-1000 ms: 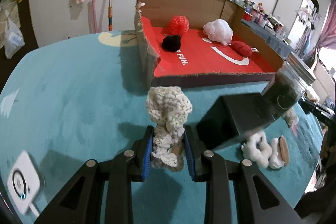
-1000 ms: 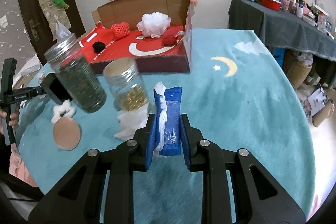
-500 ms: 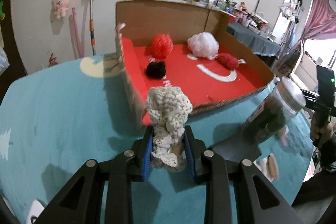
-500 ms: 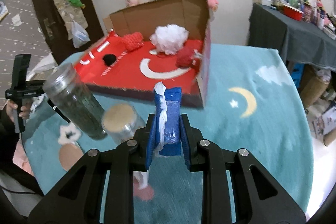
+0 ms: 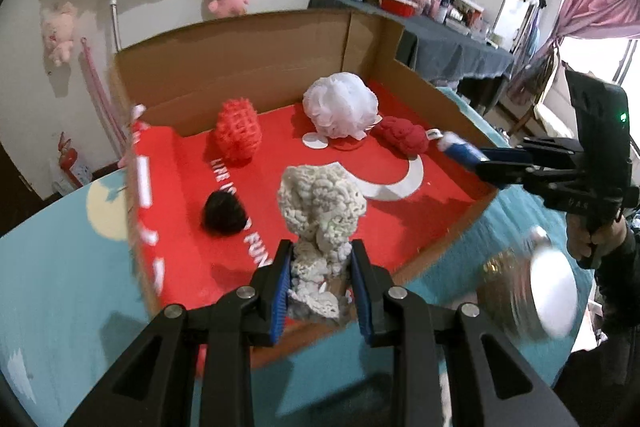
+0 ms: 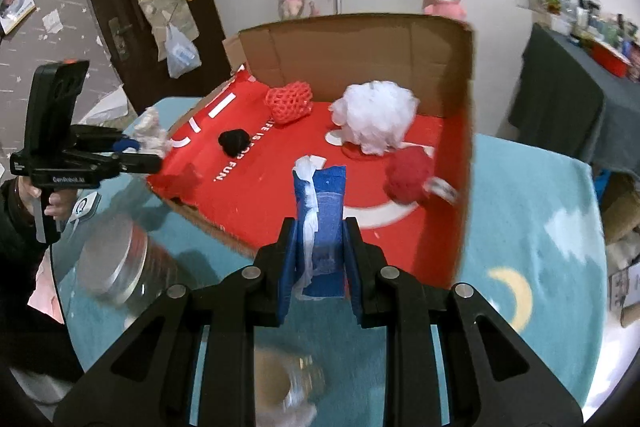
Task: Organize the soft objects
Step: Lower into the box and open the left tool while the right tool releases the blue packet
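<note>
Two grippers loaded; box (image 6: 280, 187) floor reads "FUN."

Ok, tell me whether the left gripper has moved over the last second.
Yes. The left gripper, shut on the cream crochet piece, has advanced toward the cardboard box; its fingers now reach over the near edge, above the red floor.

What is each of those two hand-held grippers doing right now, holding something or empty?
Left hand-held gripper: closed on the cream crocheted piece.
Right hand-held gripper: closed on the blue tissue pack.
</note>
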`<state>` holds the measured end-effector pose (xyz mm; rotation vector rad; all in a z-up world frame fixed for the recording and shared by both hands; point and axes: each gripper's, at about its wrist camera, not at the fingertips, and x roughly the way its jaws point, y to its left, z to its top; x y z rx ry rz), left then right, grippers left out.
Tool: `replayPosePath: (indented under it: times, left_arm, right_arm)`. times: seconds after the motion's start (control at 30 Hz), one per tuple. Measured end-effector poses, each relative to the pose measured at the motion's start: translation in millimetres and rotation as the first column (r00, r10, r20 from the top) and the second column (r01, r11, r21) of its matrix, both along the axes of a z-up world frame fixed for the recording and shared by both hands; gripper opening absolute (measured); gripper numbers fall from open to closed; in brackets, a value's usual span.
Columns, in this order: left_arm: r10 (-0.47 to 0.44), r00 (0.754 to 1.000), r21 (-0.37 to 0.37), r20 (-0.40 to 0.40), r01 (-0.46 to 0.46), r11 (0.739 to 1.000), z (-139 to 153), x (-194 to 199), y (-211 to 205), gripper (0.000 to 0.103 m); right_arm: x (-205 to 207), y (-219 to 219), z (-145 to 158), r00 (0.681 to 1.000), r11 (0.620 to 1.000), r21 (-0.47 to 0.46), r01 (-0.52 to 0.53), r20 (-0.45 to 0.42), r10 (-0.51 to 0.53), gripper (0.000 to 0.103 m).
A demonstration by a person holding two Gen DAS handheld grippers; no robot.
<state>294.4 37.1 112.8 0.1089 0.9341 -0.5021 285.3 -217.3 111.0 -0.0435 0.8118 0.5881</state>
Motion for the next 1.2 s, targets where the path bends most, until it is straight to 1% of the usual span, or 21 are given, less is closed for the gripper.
replayPosePath:
  times: [0.23, 0.27, 0.5, 0.7, 0.83, 1.07, 1.2]
  left_arm:
    - [0.003, 0.996, 0.073, -0.089, 0.004, 0.997, -20, 59, -30, 0.029]
    - [0.006, 0.995, 0.088, -0.095, 0.002, 0.996, -23, 66, -33, 0.029]
    - [0.02, 0.988, 0.147, -0.154, 0.003, 0.989, -45, 103, -48, 0.03]
    - [0.035, 0.985, 0.197, -0.167, -0.002, 0.98, -61, 118, -56, 0.03]
    - [0.053, 0.986, 0.189, -0.16, -0.022, 0.982, -63, 123, -55, 0.032]
    - [0.067, 0.985, 0.171, -0.156, -0.04, 0.984, -62, 127, -50, 0.034]
    - [0.065, 0.987, 0.173, -0.148, -0.039, 0.984, -62, 120, -46, 0.034]
  right_arm:
    - [60, 49, -13, 0.997, 0.991, -0.127, -0.039, -0.078, 0.029, 0.022]
    - [69, 57, -17, 0.994, 0.988, -0.143, -0.053, -0.101, 0.039, 0.022]
    - [109, 80, -35, 0.984, 0.967, -0.239, -0.084, -0.171, 0.044, 0.022]
    - [129, 83, -46, 0.981, 0.957, -0.28, -0.08, -0.195, 0.025, 0.022]
    - [137, 85, -53, 0.978, 0.954, -0.289, -0.075, -0.207, 0.015, 0.022]
    - [138, 80, -53, 0.976, 0.961, -0.271, -0.062, -0.218, 0.002, 0.022]
    - [140, 85, -53, 0.976, 0.959, -0.274, -0.064, -0.217, 0.003, 0.022]
